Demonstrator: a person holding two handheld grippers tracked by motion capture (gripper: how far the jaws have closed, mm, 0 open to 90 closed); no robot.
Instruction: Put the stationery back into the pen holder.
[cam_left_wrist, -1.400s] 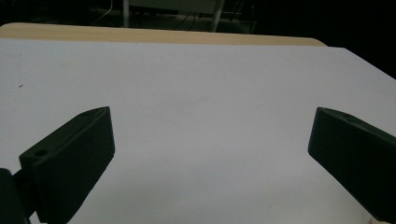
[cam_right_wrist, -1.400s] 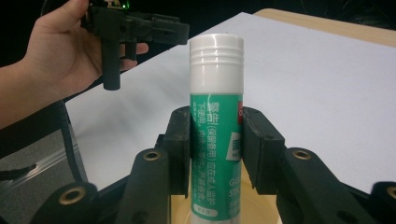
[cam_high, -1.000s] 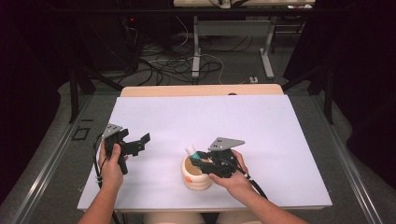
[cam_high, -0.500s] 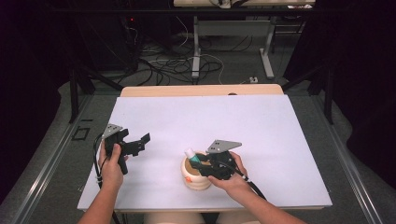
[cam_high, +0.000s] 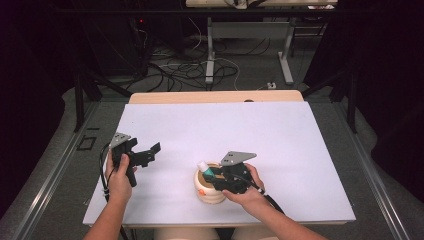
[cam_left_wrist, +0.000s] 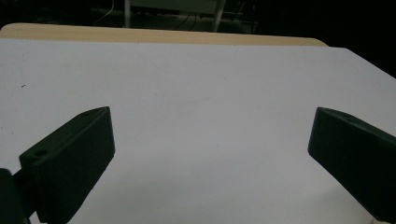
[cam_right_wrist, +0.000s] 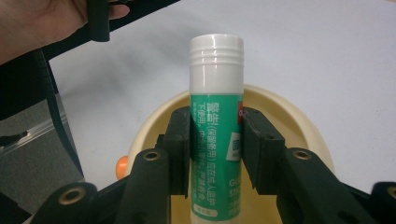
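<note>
Right tool (cam_right_wrist: 215, 144) pinches the green-labelled, white-capped glue stick (cam_right_wrist: 217, 130) over the cream ribbed bowl (cam_high: 209, 194) at table's six o'clock; keep it upright. Left tool (cam_high: 148, 153) gapes empty at eight o'clock.

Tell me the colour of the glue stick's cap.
White; the glue stick's cap shows best in the right gripper view.

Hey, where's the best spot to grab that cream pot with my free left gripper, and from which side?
Probably its rim on the left, reaching with the open left gripper. The right gripper holds a glue stick over its opening.
</note>
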